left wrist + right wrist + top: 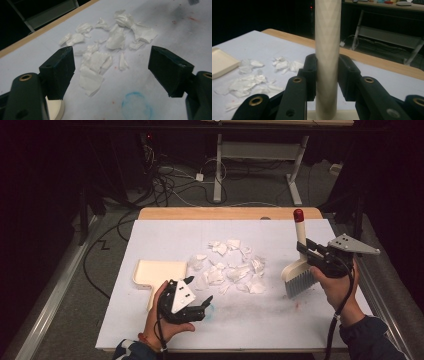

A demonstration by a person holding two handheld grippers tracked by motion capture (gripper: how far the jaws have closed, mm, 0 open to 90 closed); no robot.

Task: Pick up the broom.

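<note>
Right gripper [306, 251] jaws clamp the brush [299, 265] handle near the tabletop's [165, 232] right edge; left gripper [197, 306] jaws wide, empty

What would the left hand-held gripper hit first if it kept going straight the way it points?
Probably the nearest torn paper scraps: the left hand-held gripper, jaws open, aims at them, though depth is unclear.

The right gripper [327, 75] clamps the upright brush handle [327, 37] (paper scraps [249, 82] beyond).
</note>
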